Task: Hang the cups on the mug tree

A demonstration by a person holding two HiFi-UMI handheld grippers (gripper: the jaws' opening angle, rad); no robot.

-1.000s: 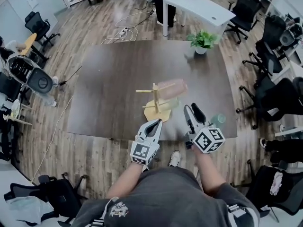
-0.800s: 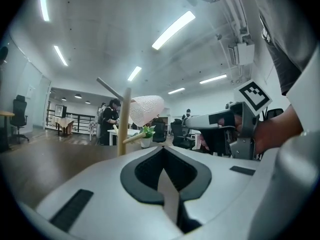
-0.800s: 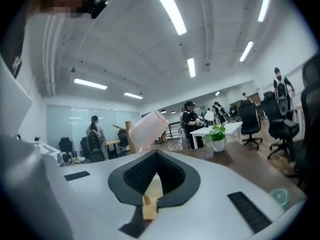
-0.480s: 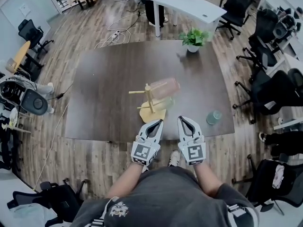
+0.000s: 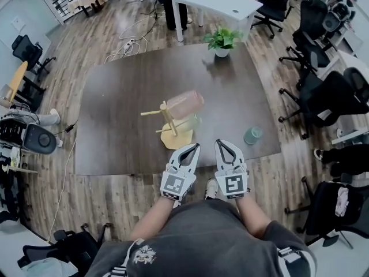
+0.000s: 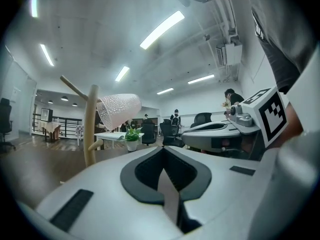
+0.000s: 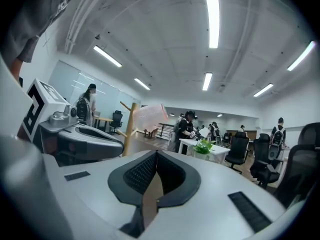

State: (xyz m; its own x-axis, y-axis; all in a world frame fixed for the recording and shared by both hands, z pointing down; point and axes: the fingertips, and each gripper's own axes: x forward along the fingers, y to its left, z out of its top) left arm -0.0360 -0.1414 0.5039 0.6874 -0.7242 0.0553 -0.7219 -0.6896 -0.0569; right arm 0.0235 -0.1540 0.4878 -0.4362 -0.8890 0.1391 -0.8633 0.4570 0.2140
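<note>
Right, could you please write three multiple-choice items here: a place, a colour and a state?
1. Where is the loose cup? A on the table, right of the mug tree; B left of the mug tree; C at the table's far edge.
2. What colour is the upper hung cup? A blue; B pink; C black.
3. How are the right gripper's jaws? A shut on a cup; B wide apart; C together, empty.
1 A: it stands near the right edge. 2 B: it is pink. 3 C: they meet, nothing between.
</note>
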